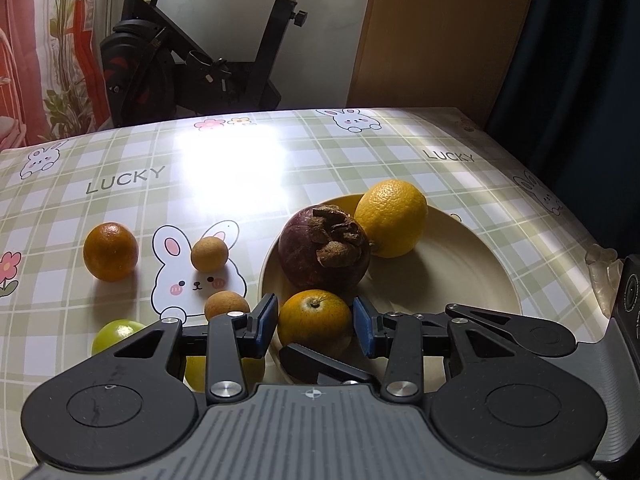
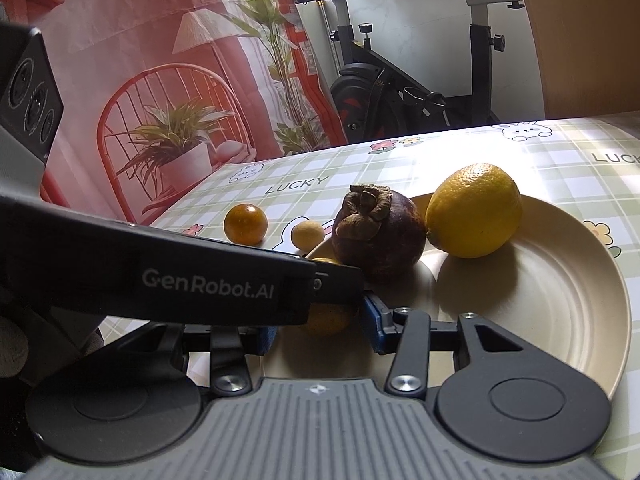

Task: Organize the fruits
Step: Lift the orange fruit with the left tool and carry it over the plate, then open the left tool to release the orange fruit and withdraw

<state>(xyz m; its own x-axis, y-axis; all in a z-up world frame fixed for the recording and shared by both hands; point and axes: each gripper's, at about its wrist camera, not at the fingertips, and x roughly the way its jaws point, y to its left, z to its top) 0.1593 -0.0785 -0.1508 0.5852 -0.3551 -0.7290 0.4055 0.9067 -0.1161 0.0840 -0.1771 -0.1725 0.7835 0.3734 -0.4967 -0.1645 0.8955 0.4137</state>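
Nearest the left wrist camera, the left gripper (image 1: 316,330) is sitting with its blue-padded fingers (image 1: 267,322) spread just wider than a small orange (image 1: 315,322), one pad on either side; whether the pads are actually touching the peel cannot be told. That orange is lying at the near rim of the cream plate (image 1: 460,276). Behind it on the plate a dark purple mangosteen (image 1: 323,254) is resting against a yellow lemon (image 1: 391,218). Off the plate to the left, on the checked rabbit-print tablecloth (image 1: 240,168), a second orange (image 1: 111,251) is sitting alone, two small tan longans (image 1: 209,255) (image 1: 225,306) are lying near the rabbit drawing, and a green fruit (image 1: 116,330) is peeking out beside the gripper's linkage. An exercise bike (image 1: 192,68) is standing behind the table.

From the right wrist camera, the right gripper (image 2: 320,326) is hovering low over the near part of the plate (image 2: 560,300), its jaws standing apart with nothing held. The black body of the left gripper (image 2: 200,280) is crossing in front, covering most of the small orange (image 2: 328,318) and the right gripper's left finger. Beyond, the mangosteen (image 2: 380,236) and lemon (image 2: 474,210) are sitting side by side on the plate, while the second orange (image 2: 245,224) and one longan (image 2: 307,234) are lying on the tablecloth (image 2: 560,160).
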